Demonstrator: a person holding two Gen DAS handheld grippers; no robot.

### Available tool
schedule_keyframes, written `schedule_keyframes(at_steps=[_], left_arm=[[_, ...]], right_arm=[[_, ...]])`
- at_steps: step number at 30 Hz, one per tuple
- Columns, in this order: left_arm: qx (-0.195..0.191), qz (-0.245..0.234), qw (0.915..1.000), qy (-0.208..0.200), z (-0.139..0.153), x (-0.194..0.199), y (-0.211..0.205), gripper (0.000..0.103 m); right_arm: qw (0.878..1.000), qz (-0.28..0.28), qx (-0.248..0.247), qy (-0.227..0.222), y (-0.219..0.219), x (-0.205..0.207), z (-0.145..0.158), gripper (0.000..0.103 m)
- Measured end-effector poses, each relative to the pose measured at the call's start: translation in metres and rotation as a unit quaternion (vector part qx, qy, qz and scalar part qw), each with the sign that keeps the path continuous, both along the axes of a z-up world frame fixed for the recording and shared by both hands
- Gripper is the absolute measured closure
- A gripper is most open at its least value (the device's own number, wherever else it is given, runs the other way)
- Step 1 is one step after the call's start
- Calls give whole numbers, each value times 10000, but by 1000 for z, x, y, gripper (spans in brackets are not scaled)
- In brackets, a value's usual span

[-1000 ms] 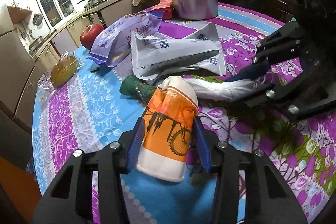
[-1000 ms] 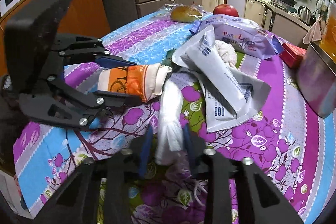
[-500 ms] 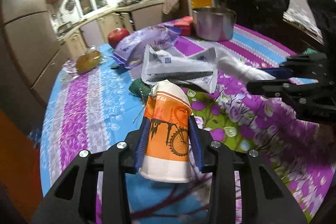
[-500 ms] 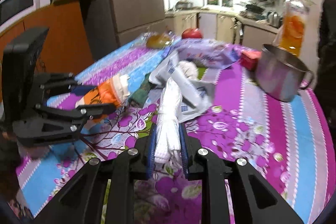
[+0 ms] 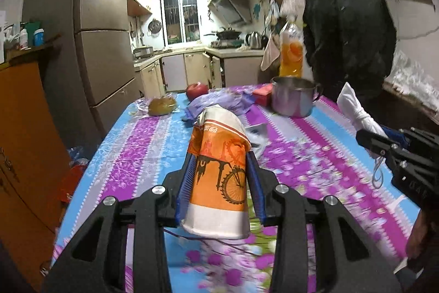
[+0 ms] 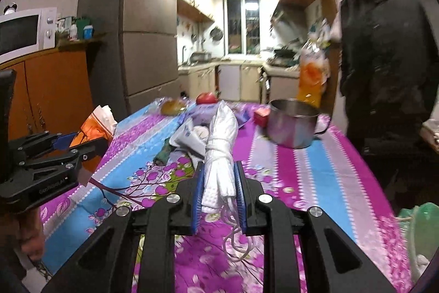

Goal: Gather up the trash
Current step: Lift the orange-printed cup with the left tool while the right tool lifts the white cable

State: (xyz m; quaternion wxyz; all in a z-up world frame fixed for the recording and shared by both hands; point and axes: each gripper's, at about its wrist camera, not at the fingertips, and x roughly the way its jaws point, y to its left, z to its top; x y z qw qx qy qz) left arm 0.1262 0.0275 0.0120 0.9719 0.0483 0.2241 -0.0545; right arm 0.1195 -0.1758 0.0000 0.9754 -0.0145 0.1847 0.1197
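Above the near end of the floral tablecloth [image 5: 142, 144], the left gripper [image 5: 219, 188] has its blue-padded jaws pressed against both sides of a crushed orange-and-white paper cup [image 5: 218, 175], printed with a bicycle, its white base toward the camera and its crumpled mouth pointing away. Right of the cup, the right gripper [image 6: 219, 199] has its jaws closed narrowly on a tied white cloth bundle [image 6: 221, 153], whose knotted upper part rises past the fingertips and whose loose string hangs below them. Both items are lifted off the cloth.

Beyond the cup, toward the far end of the table, lie a white printed wrapper [image 6: 186, 137] and a dark green scrap [image 6: 163, 154], with a purple plastic bag [image 5: 222, 102] behind them. Farther from the cup stand a steel pot [image 5: 293, 99], a small red box [image 5: 262, 96] just beside it, a red apple [image 5: 196, 90], a bun in clear wrap [image 5: 162, 106] and a bottle of orange drink [image 5: 291, 51]. A person in a dark jacket [image 5: 348, 32] stands beyond the pot, at the table's far right. At the near right edge of the right wrist view, a green container [image 6: 422, 238] shows, blurred.
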Motion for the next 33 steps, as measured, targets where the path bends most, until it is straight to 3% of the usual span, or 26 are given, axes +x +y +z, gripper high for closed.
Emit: schedule_keyframes(at_steps=[7, 23, 33], left_arm=[[-139, -99, 9993, -330, 16, -28, -27, 67], [-140, -363, 9988, -285, 17, -36, -83, 67], [-225, -936, 9951, -214, 19, -29, -148, 67]], right_arm=[[9995, -234, 35, -208, -21, -38, 12, 81], [9975, -651, 133, -246, -75, -79, 27, 81], [9924, -1213, 53, -205, -142, -96, 34, 81]])
